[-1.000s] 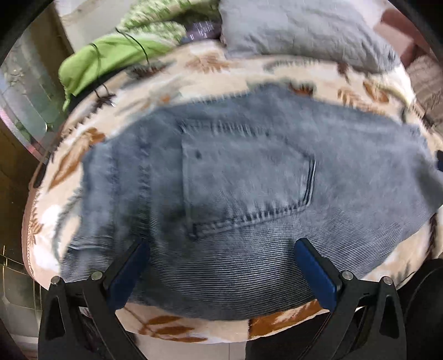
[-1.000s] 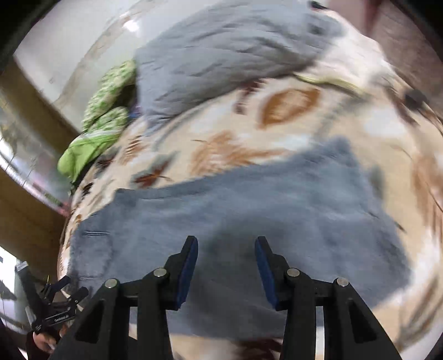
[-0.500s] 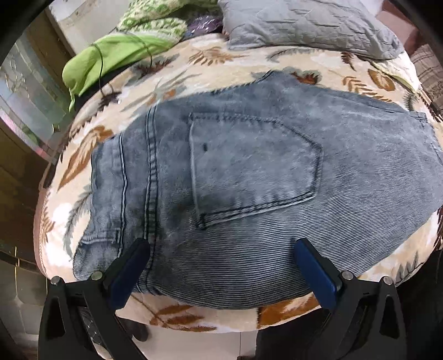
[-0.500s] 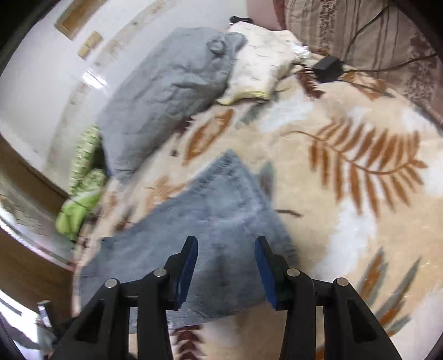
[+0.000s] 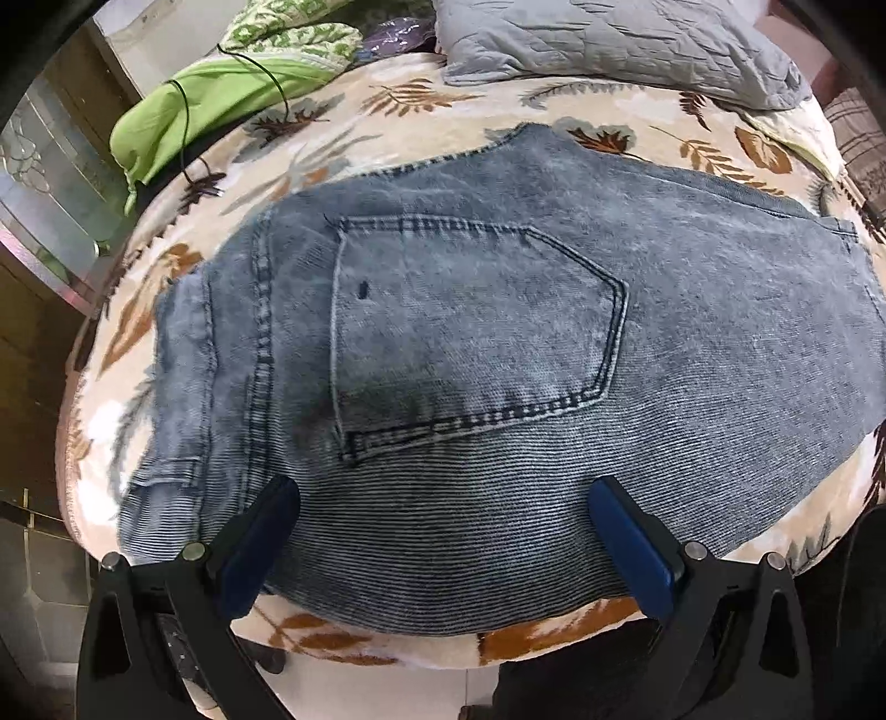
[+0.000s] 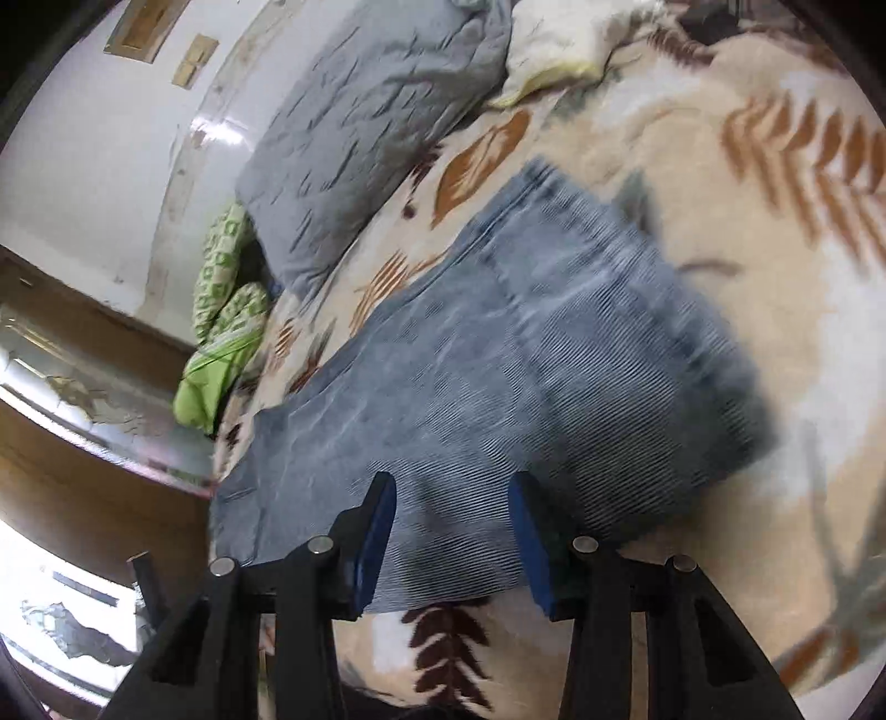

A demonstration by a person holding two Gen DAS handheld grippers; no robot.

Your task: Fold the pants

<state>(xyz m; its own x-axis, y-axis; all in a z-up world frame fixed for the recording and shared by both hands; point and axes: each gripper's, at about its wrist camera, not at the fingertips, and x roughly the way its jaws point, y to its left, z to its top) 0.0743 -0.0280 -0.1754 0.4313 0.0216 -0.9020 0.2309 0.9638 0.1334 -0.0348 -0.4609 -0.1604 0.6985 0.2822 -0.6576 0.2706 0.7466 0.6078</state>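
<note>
Faded blue jeans (image 5: 498, 354) lie folded and flat on a cream bed blanket with brown leaves (image 5: 421, 105), back pocket up, waistband at the left. My left gripper (image 5: 443, 498) hovers over the near edge of the jeans, jaws wide open, nothing between the blue pads. In the right wrist view the same jeans (image 6: 526, 354) stretch from lower left to upper right, motion-blurred. My right gripper (image 6: 451, 493) hangs above their near edge, jaws partly apart and open, with no cloth pinched between them.
A grey quilted pillow (image 5: 620, 44) and green cloth (image 5: 210, 94) with a black cable lie at the far side of the bed. A wooden mirrored cabinet (image 6: 72, 387) stands at the left. The bed's near edge drops to a tiled floor (image 5: 44, 581).
The right gripper swung across the bed and came lower, back over the jeans' near edge. The left gripper stayed nearly in place over the waist end.
</note>
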